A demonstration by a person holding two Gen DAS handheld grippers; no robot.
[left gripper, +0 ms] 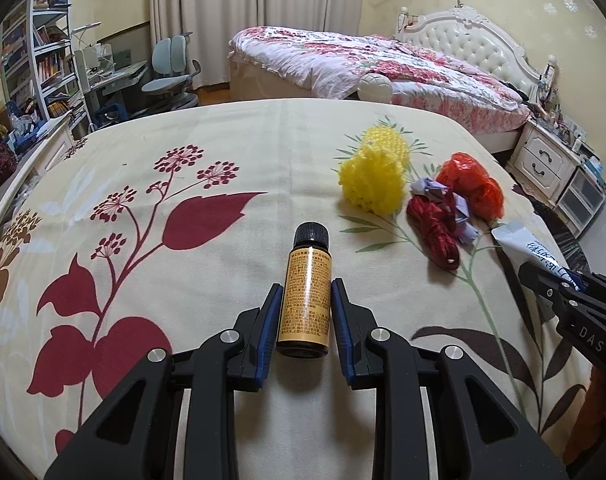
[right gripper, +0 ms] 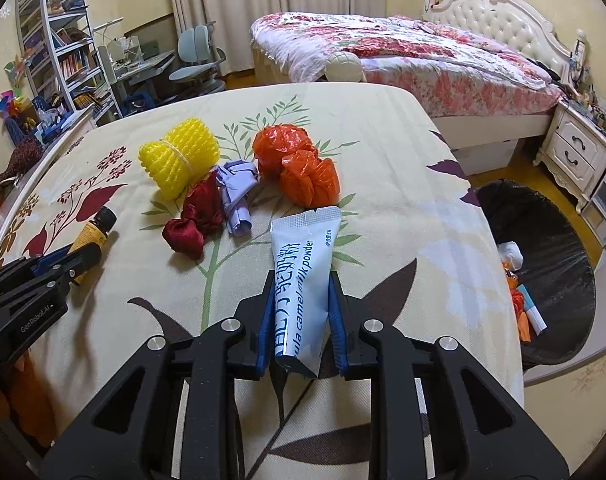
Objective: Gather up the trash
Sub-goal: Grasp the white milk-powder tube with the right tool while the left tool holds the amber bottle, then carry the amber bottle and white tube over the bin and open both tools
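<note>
My left gripper (left gripper: 306,286) is shut on a small amber bottle (left gripper: 305,292) with a black cap and orange label, lying along the fingers over the floral cloth. My right gripper (right gripper: 300,276) is shut on a pale blue milk powder sachet (right gripper: 303,276). On the cloth lie a yellow foam net (right gripper: 179,156), a dark red crumpled wrapper (right gripper: 195,220), a lilac crumpled paper (right gripper: 237,190) and an orange plastic bag (right gripper: 295,164). A black-lined trash bin (right gripper: 543,248) stands on the floor to the right of the table and holds some scraps.
The table (left gripper: 223,140) carries a cream cloth with red leaf print. A bed (left gripper: 383,64) lies behind, a nightstand (left gripper: 543,160) at right, a desk with a chair (left gripper: 171,68) and bookshelves (left gripper: 43,60) at left.
</note>
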